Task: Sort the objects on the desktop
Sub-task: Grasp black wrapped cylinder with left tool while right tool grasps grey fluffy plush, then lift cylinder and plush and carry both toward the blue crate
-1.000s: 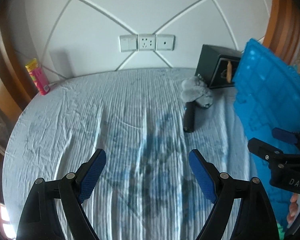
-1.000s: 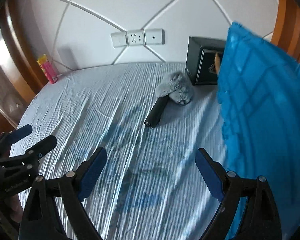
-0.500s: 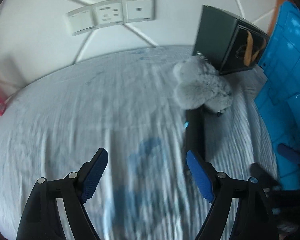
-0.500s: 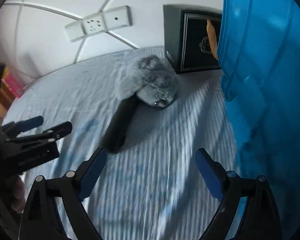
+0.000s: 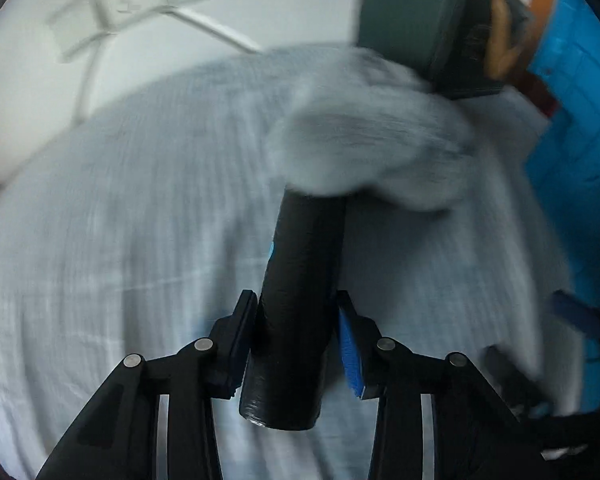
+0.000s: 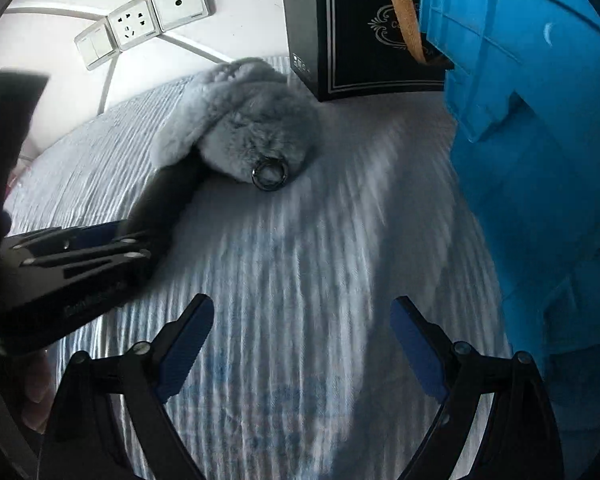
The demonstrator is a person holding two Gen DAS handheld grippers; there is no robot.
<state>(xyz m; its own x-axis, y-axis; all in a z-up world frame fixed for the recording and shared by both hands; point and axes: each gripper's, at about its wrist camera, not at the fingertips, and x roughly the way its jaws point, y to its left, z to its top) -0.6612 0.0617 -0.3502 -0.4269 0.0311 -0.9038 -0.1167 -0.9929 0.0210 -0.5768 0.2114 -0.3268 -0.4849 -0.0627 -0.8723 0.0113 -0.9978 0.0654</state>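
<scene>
Black cylinder lies gripped between left claw pads.

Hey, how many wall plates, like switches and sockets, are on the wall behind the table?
3, side by side in a row: a switch plate on the left, a socket plate in the middle, a single-hole plate on the right. Others may lie outside the view.

The left wrist camera sits low over the bench, looking along the left claw at a black cylinder very close in, toward the wall edge. The right wrist camera looks the same way from farther right, beside the blue crate. Both views share the grey fur ball, black box and wall sockets.
</scene>
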